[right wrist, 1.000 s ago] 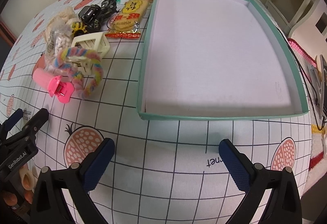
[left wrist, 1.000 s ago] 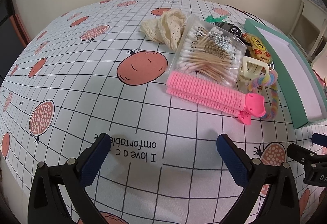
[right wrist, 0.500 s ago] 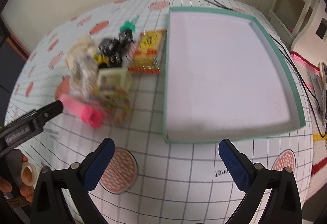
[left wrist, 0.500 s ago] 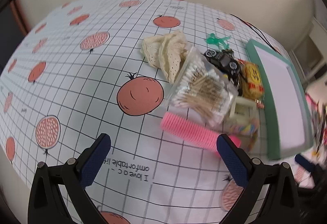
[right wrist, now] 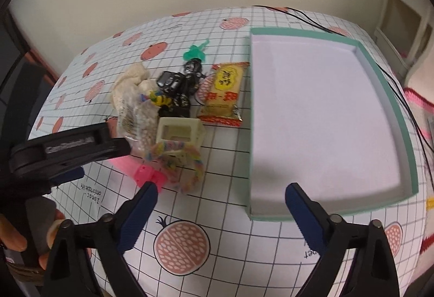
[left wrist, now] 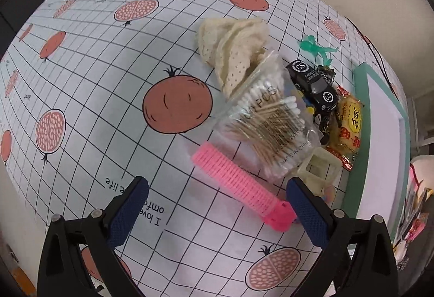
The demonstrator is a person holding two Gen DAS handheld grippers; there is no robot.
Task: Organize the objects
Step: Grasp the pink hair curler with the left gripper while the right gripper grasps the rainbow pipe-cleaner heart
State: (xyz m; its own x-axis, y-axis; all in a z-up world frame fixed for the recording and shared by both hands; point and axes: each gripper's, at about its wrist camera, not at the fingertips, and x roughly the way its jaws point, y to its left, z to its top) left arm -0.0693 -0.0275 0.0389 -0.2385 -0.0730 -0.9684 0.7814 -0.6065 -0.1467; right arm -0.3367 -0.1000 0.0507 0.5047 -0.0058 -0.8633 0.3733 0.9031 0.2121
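Where the pile of small things lies on the desk (left wrist: 89,85), the pink hair roller (left wrist: 238,185) is nearest, one piece with a clip end, stretching slantwise between the two blue fingertips of the left hand-held gripper (left wrist: 217,204) and touching neither. That gripper is spread wide and grips nothing. Just past the roller sits one clear bag of cotton swabs (left wrist: 271,123), and to the right of the gripper's right finger one cream claw clip (left wrist: 320,169). Beyond the bag lies one cream lace cloth (left wrist: 233,50). Right of the bag are one black toy car (left wrist: 312,85), one yellow snack packet (left wrist: 348,123) and, farther off, one green plastic figure (left wrist: 314,46). Other small dark bits near the car are too muddled to count.

From the right wrist view, one pastel scrunchie (right wrist: 190,161) lies against the claw clip (right wrist: 180,131), ahead and left of the right hand-held gripper (right wrist: 221,198), whose fingers also stand far apart with nothing between them. One teal-rimmed tray (right wrist: 385,85) with a pale inner floor stands ahead and to the right of it, its near corner between the fingertips; nothing lies in it. The snack packet (right wrist: 223,89) rests just beside the tray's left wall. The left gripper's black body reaches in from the left edge over the pile, a hand (right wrist: 16,240) below it.
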